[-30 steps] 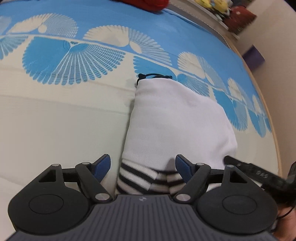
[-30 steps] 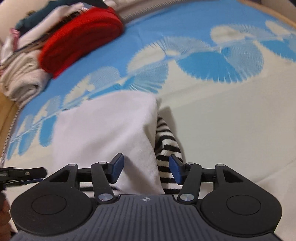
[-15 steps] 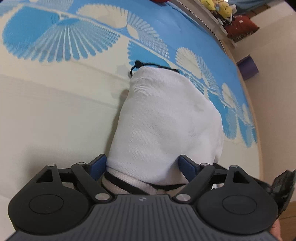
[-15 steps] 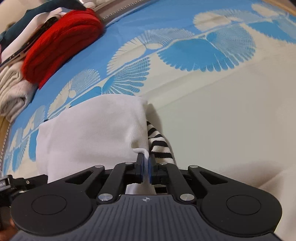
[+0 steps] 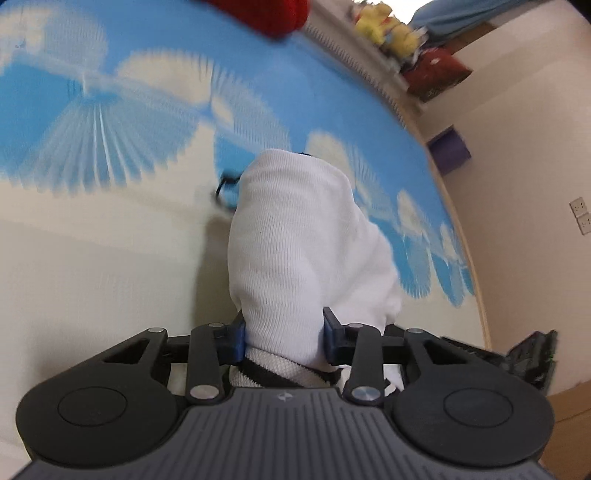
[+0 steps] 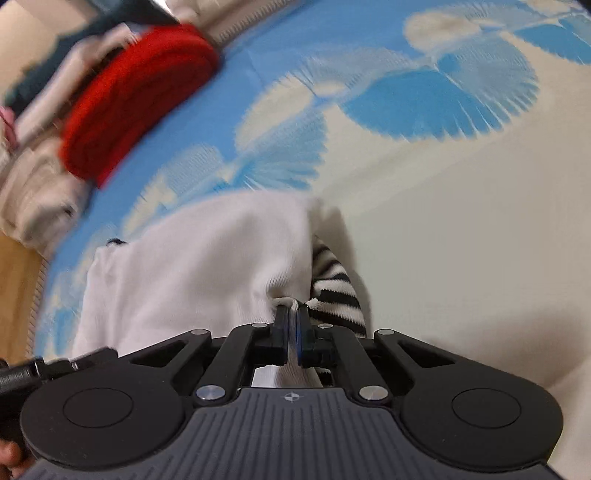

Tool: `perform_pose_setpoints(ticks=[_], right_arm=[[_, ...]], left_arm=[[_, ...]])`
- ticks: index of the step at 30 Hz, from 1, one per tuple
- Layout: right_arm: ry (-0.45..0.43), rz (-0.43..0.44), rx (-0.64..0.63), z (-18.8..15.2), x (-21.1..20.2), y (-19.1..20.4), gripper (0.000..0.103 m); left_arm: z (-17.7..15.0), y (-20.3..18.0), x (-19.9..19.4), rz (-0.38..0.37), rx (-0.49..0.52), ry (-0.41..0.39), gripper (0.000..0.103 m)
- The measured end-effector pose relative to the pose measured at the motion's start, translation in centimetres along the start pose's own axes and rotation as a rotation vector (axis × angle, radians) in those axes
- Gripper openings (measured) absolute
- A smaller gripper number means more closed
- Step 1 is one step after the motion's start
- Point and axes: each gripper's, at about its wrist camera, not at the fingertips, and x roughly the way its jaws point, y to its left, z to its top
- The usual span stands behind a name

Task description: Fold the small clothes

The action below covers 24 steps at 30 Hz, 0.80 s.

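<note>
White ribbed knit fills the middle of both our views: the white garment point(image 5: 303, 251) lies on the blue and cream fan-patterned bedspread point(image 5: 92, 258), roughly at the line where the blue band meets the plain cream part, with its near end raised into our grippers. Our left gripper point(image 5: 283, 330) has its blue-padded fingers point(image 5: 236, 332) pressed against either side of a thick bunch of the white cloth, so the jaws stand fairly wide apart yet grip the garment between them. Just below that bunch we see a black-and-white striped cuff point(image 5: 273, 371) tucked against the gripper body. A thin black cord point(image 5: 225, 186) pokes out at the garment's far left corner, blurred.

Our right gripper point(image 6: 291, 325) has its jaws nearly together, pinching a small fold of the white garment point(image 6: 207, 266) at its right-hand edge. The striped part point(image 6: 334, 291) hangs out just beside the right finger, touching the white cloth. In the bottom left corner of the right view, part of the other gripper's black frame shows next to the garment.

Toward the far edge of the bedspread point(image 6: 480, 240) sits a red folded knit point(image 6: 129, 103), and beside it a stack of pale folded clothes point(image 6: 33, 199); both are smeared by motion. In the left view, yellow soft toys point(image 5: 384, 26) rest beyond the far edge.
</note>
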Motion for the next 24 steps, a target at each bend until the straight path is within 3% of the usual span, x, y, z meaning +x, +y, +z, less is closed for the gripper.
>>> perform_pose_setpoints(ticks=[2,3,5,8,9,11,13,15,17,19,21,24], right_arm=[[-0.063,0.052,0.004,0.5,-0.6,1.1,0.003],[-0.096,0.074,-0.007,0.8,-0.8,1.8,0.003],[-0.119,0.096,-0.018,1.2,-0.6,2.8,0.003],[-0.151,0.0,-0.056,1.5,0.1,3.9,0.007],[-0.161,-0.027,-0.085,1.4,0.0,4.3,0.007],[-0.169,-0.004,-0.102,1.4,-0.4,4.8,0.007],[-0.167,0.04,-0.124,1.1,-1.0,5.4,0.007],[-0.121,0.1,-0.166,0.6,-1.1,6.2,0.01],[-0.025,0.133,-0.203,-0.3,-0.2,6.7,0.025],[0.134,0.042,-0.29,-1.9,1.9,7.2,0.026],[0.263,-0.082,-0.359,-3.8,3.7,6.8,0.026],[0.271,-0.131,-0.359,-4.5,3.3,6.3,0.026]], left_arm=[[0.8,0.2,-1.4,0.043,0.021,-0.06,0.044],[1.3,0.7,-1.9,0.071,0.009,-0.081,0.051],[1.9,1.6,-2.8,0.153,-0.02,-0.123,0.057],[2.2,1.4,-4.4,0.251,0.077,-0.164,0.057],[2.1,1.3,-5.1,0.251,0.094,-0.173,0.057],[1.8,1.1,-6.1,0.194,0.105,-0.159,0.057],[1.0,0.8,-6.0,0.154,0.136,-0.095,0.057],[0.0,0.8,-5.2,0.16,0.183,-0.013,0.057],[-1.6,0.6,-3.1,0.219,0.232,0.086,0.056],[-3.2,-0.1,-1.9,0.306,0.341,0.099,0.059],[-3.6,-0.9,-2.4,0.331,0.359,0.086,0.061],[-4.1,-1.5,-4.1,0.307,0.336,0.04,0.062]])
